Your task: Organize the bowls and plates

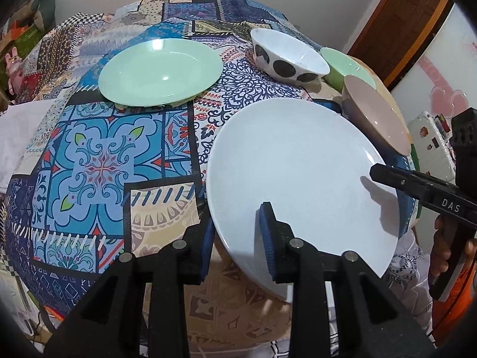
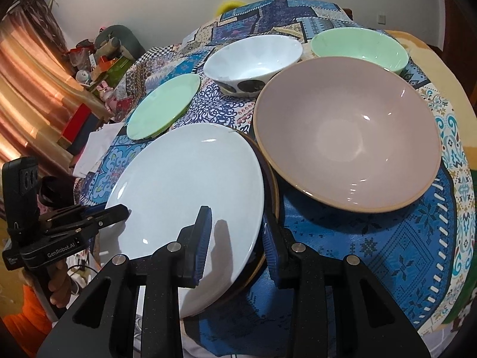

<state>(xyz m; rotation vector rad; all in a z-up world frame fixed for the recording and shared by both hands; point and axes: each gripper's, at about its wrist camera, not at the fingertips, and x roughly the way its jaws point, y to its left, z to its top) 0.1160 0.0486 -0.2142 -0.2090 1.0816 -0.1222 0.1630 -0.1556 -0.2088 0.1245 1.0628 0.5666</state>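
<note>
Both grippers pinch the white plate point(image 1: 298, 173): left gripper point(image 1: 238, 244) at the near rim, right gripper point(image 2: 235, 244) opposite (dark plate point(image 2: 269, 208) beneath). Step: stacking plates; next, likely carry to green plate point(image 1: 159, 73).

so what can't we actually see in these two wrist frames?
- Dark plate under the white plate, right wrist view: only a rim sliver shows.
- Green bowl, left wrist view: mostly behind the spotted bowl and pink bowl.
- White plate's near edge: hidden behind each camera's own gripper.
</note>
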